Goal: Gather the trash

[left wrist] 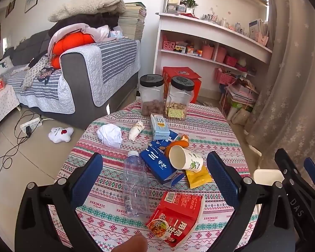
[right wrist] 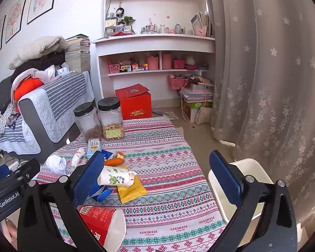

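Nearest your left gripper (left wrist: 152, 169) lies a red noodle cup (left wrist: 175, 218), on its side at the near edge of the tabletop (left wrist: 210, 126), with a clear plastic bottle (left wrist: 135, 187) lying just beside it on the left. Your left fingers stand wide apart and hold nothing. Past the bottle, toward the middle of the cloth, a blue carton (left wrist: 160, 163) lies flat with a paper cup (left wrist: 184, 157) tipped over on it and a yellow wrapper (left wrist: 198, 177) next to that. A crumpled white paper ball (left wrist: 110, 135) sits near the left edge, and a small light-blue box (left wrist: 159, 126) lies in front of two black-lidded jars (left wrist: 151, 94) at the far edge. Your right gripper (right wrist: 157, 176) is also spread wide and empty, above the right half of the tabletop. A white bin (right wrist: 247, 180) stands just off the right edge, behind your right finger.
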`<action>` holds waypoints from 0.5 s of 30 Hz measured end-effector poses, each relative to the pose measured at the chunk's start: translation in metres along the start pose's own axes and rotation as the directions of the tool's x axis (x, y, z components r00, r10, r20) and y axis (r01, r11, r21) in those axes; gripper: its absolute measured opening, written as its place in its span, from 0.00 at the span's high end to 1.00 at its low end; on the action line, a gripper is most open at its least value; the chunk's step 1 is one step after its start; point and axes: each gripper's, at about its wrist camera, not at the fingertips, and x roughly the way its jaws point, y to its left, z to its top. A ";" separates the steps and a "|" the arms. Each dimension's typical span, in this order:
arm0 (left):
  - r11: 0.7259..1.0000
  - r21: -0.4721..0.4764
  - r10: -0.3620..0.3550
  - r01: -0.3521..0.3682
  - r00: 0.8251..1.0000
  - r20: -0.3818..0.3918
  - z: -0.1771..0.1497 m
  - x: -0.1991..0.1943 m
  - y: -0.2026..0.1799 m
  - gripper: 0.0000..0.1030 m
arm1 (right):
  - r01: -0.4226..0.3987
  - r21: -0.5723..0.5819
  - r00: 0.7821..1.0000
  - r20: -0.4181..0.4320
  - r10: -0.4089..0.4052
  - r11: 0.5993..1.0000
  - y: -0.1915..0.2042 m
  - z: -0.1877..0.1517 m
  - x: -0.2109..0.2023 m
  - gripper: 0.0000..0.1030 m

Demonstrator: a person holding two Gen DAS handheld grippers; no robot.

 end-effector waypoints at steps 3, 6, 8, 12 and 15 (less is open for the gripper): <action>1.000 -0.007 -0.001 0.001 1.000 -0.001 -0.001 0.002 0.004 0.07 | 0.001 -0.001 1.000 -0.001 -0.001 1.000 0.000 0.000 0.000 0.07; 1.000 -0.009 -0.001 0.001 1.000 -0.003 -0.002 0.003 0.006 0.07 | 0.001 -0.001 1.000 0.001 -0.001 1.000 -0.001 0.001 0.000 0.07; 1.000 -0.009 -0.001 0.001 1.000 -0.005 -0.003 0.003 0.006 0.07 | 0.001 -0.002 1.000 0.003 -0.001 1.000 0.002 -0.001 -0.001 0.07; 1.000 -0.009 -0.001 0.001 1.000 -0.009 -0.003 0.002 0.006 0.07 | 0.001 -0.001 1.000 -0.001 -0.001 1.000 0.001 0.000 0.000 0.07; 1.000 -0.010 -0.002 0.002 1.000 -0.013 -0.003 0.003 0.006 0.07 | 0.001 -0.001 1.000 0.000 -0.001 1.000 0.001 -0.001 0.000 0.07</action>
